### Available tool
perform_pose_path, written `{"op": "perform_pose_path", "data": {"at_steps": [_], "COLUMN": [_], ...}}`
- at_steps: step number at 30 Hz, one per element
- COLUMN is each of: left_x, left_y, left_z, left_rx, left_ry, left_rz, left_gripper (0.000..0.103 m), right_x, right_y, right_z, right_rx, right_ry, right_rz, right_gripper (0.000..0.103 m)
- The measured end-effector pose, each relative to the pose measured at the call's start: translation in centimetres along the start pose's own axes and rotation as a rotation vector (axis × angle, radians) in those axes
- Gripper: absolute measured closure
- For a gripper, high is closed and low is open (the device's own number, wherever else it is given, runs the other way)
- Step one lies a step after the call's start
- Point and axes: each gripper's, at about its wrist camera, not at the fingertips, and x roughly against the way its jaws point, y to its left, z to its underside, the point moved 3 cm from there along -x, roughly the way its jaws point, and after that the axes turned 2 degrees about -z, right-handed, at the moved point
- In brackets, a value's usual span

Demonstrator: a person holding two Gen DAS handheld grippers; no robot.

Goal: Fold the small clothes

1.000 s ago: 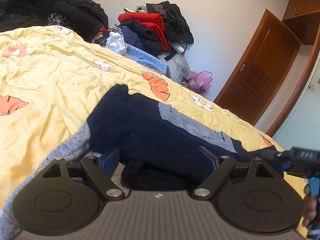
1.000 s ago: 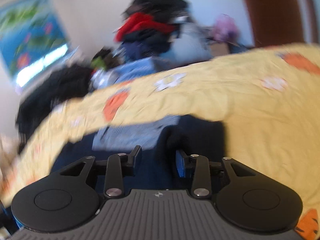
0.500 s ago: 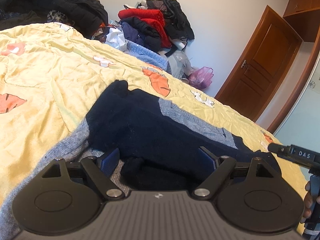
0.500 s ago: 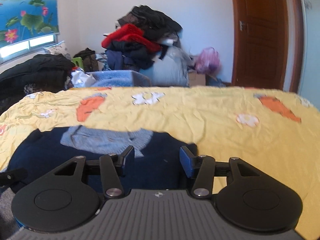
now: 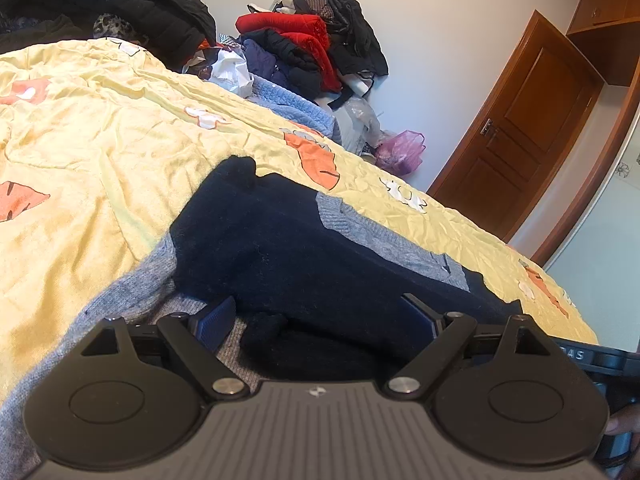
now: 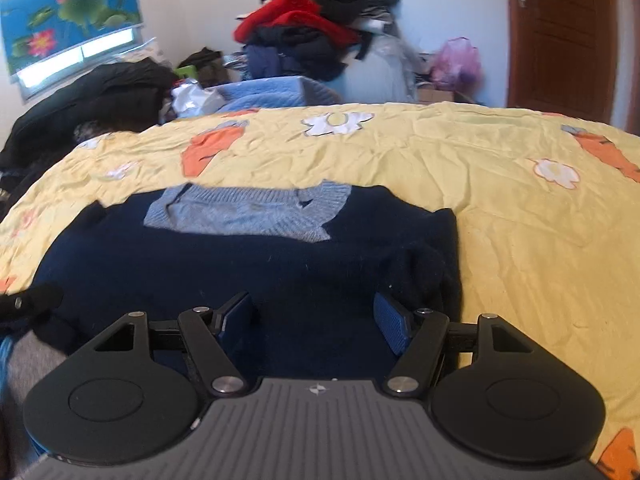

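A small navy sweater (image 6: 248, 264) with a grey knit collar (image 6: 248, 216) lies flat on the yellow bedspread (image 6: 500, 208). It also shows in the left wrist view (image 5: 304, 264), with a grey hem (image 5: 132, 284) at the near left. My left gripper (image 5: 320, 320) is open, low over the sweater's near edge, with dark bunched fabric between its jaws. My right gripper (image 6: 316, 320) is open over the sweater's lower part, holding nothing. A folded sleeve (image 6: 424, 272) lies at the sweater's right side.
A pile of red and dark clothes (image 6: 316, 28) stands beyond the bed by the wall. Black coats (image 6: 96, 96) lie at the bed's far left. A wooden door (image 5: 520, 132) is at the right. The other gripper's tip (image 6: 28, 300) shows at the left.
My right gripper has opened wider and swung to face the sweater squarely. My left gripper has stayed open and barely moved.
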Motion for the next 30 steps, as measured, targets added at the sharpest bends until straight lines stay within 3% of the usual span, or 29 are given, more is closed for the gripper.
{"op": "perform_pose_path", "data": {"at_steps": [2, 5, 8, 12, 14, 15, 18, 21, 24, 26, 30], "left_x": [0.0, 0.1, 0.2, 0.2, 0.2, 0.2, 0.2, 0.2, 0.2, 0.2, 1.1], "left_y": [-0.1, 0.0, 0.0, -0.1, -0.1, -0.1, -0.4, -0.5, -0.5, -0.5, -0.6], "left_z": [0.0, 0.0, -0.1, 0.0, -0.1, 0.0, 0.0, 0.1, 0.1, 0.2, 0.2], "left_rx": [-0.003, 0.005, 0.005, 0.005, 0.003, 0.000, -0.016, -0.023, -0.028, -0.030, -0.034], "left_ry": [0.000, -0.003, -0.006, -0.006, -0.006, -0.005, 0.000, 0.002, 0.002, 0.001, -0.005], "left_rz": [-0.002, 0.000, -0.002, -0.003, -0.006, -0.009, -0.020, -0.025, -0.031, -0.034, -0.067], "left_gripper": [0.014, 0.014, 0.014, 0.014, 0.014, 0.014, 0.014, 0.014, 0.014, 0.014, 0.014], "right_x": [1.4, 5.7, 10.7, 15.1, 16.7, 18.2, 21.9, 25.2, 28.9, 31.0, 33.4], "right_y": [-0.1, -0.9, -2.4, -2.3, -0.8, 0.3, 1.9, 2.5, 3.2, 3.2, 1.4], "right_z": [-0.3, 0.3, 3.0, 9.4, 13.1, 14.5, 17.8, 20.4, 21.6, 21.6, 19.3], "right_rx": [-0.037, -0.114, -0.201, -0.272, -0.241, -0.191, -0.209, -0.231, -0.112, -0.059, -0.153], "right_ry": [0.004, -0.034, -0.041, 0.076, 0.167, 0.142, 0.213, 0.357, 0.489, 0.519, 0.339], "right_rz": [-0.018, -0.114, -0.193, -0.272, -0.309, -0.329, -0.414, -0.515, -0.463, -0.411, -0.400], "right_gripper": [0.033, 0.032, 0.030, 0.029, 0.030, 0.025, 0.024, 0.024, 0.024, 0.024, 0.022]}}
